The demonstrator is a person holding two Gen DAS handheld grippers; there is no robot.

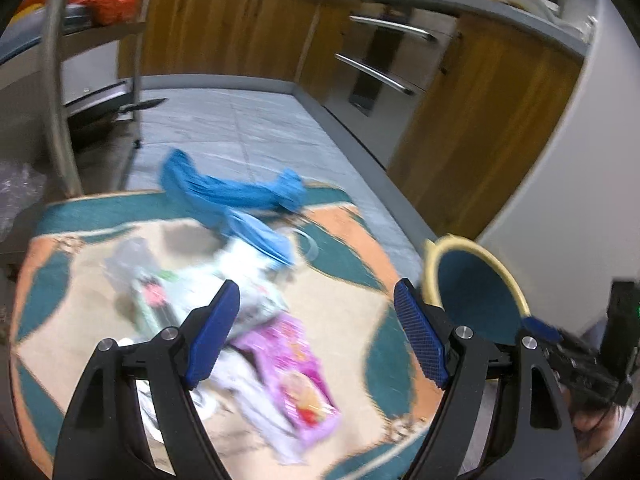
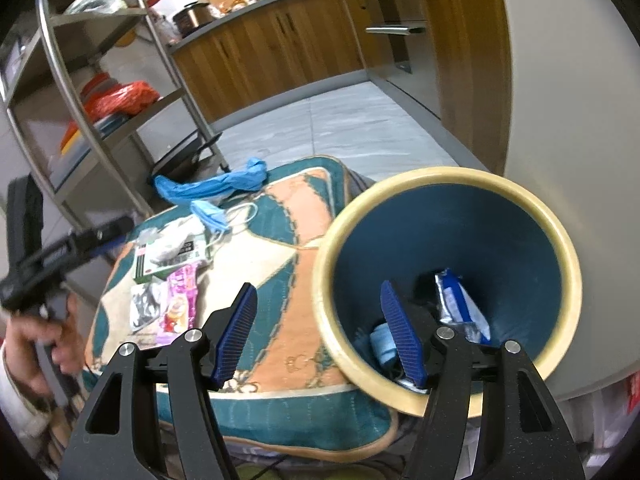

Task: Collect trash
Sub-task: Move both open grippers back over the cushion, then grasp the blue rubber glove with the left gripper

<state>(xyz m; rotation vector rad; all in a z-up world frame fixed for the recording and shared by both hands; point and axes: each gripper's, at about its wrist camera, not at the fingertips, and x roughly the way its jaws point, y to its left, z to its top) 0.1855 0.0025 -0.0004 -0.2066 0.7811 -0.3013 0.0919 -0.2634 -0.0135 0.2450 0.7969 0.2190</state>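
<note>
Bin (image 2: pixel 532 216): blue-white wrapper (image 2: pixel 460 304) inside. L tool (image 1: pixel 316 336), R tool (image 2: pixel 320 332) agape, empty.

Wooden kitchen cabinets (image 2: pixel 280 48) under a grey countertop (image 2: pixel 256 4), pale grey tiled floor (image 2: pixel 360 128), curved steel shelving rack (image 2: pixel 72 92) at left.

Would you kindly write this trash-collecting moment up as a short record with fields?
surface: patterned rug
bin: blue bin with a cream rim, at the rug's edge
in bin: blue-and-white wrapper, other bits
still out: pink wrapper, green box, face mask, blue cloth
left gripper: open, empty, above the litter
right gripper: open, empty, at the bin's rim
</note>
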